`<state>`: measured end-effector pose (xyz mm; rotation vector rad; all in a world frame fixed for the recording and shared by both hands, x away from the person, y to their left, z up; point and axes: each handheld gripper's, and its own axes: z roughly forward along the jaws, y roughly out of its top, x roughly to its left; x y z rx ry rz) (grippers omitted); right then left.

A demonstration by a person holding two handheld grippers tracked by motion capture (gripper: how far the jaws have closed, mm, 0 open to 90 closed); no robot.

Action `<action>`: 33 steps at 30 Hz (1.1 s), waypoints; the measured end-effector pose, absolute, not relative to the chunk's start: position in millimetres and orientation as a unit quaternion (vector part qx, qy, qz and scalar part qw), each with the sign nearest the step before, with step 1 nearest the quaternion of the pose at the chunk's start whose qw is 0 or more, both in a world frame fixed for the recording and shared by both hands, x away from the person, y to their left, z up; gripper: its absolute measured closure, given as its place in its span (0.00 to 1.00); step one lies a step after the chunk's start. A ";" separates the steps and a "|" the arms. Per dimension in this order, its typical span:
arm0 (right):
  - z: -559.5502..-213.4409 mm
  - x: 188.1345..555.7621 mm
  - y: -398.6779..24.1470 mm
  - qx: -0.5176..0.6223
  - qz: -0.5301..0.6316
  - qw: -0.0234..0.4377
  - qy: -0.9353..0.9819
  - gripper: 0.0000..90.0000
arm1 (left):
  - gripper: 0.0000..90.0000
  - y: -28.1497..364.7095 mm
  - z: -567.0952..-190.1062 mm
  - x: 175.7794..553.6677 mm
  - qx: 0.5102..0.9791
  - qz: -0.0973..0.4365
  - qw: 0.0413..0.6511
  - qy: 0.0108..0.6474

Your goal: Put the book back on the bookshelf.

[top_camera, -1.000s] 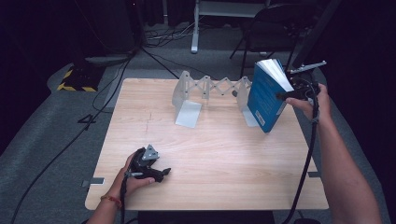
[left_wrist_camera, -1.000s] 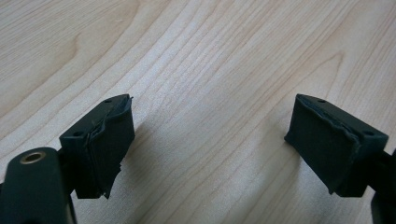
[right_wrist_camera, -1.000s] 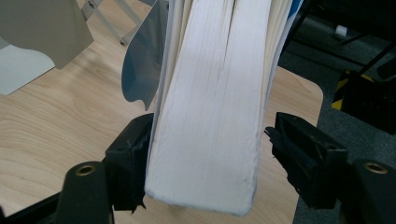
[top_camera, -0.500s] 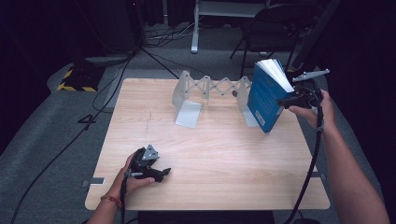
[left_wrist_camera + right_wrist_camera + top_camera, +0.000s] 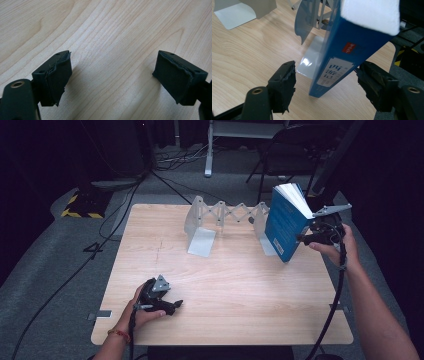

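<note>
A blue book stands tilted on the wooden table, leaning against the right end of a grey expanding book rack. My right gripper is level at the book's right side. In the right gripper view its jaws are open, one on each side of the book's spine, with a gap to each pad; the right gripper grips nothing. My left gripper lies in the hand on the table near the front left. It is the left gripper with open jaws over bare wood.
The rack's left bookend stands apart with a flat foot toward me; the right bookend's foot lies under the book. A cable trails from the right gripper over the table's right edge. A chair and floor cables lie beyond the table.
The right hand and its gripper have drifted a little lower along the book's right side. The book and the left gripper have not moved.
</note>
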<state>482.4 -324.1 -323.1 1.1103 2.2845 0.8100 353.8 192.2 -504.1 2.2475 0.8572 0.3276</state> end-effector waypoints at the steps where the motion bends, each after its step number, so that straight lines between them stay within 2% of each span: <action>1: -324.0 481.7 -324.2 0.404 0.297 0.234 0.833 0.35 | 0.17 192.1 -504.1 353.8 0.867 0.126 0.349 0.331; 19: -351.3 463.3 -327.0 0.391 0.301 0.229 0.839 0.34 | 0.17 192.1 -504.1 353.8 0.868 0.126 0.349 0.331; 33: -385.7 443.0 -336.2 0.374 0.297 0.236 0.846 0.34 | 0.17 192.1 -504.1 353.8 0.867 0.126 0.349 0.331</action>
